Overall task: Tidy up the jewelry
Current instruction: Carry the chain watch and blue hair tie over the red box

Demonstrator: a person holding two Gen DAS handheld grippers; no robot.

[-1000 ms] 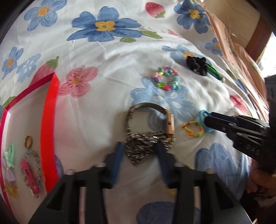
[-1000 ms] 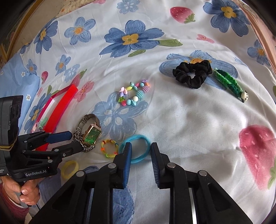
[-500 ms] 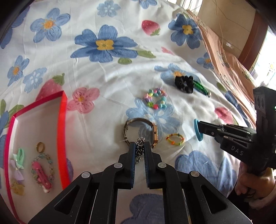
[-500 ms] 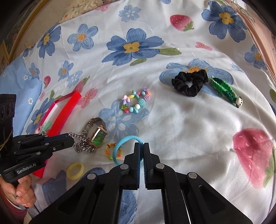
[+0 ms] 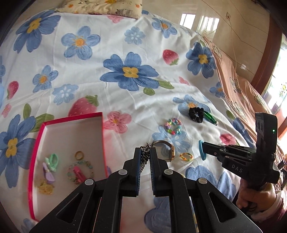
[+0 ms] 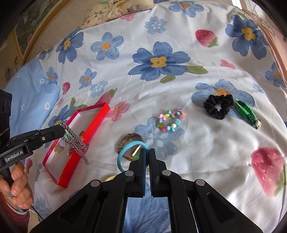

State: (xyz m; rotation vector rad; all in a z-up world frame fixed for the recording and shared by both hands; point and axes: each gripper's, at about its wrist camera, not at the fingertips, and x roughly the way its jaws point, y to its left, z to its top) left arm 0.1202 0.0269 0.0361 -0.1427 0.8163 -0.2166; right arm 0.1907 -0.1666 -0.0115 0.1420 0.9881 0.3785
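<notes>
A bed under a white sheet printed with blue flowers and strawberries, a patterned pillow at its head, glossy floor reflecting window light.

The bedsheet was white, printed with blue flowers and red strawberries, the box at nine o'clock had red walls and a pale floor, the scrunchie at two o'clock was black, and the hair tie was light blue.
</notes>
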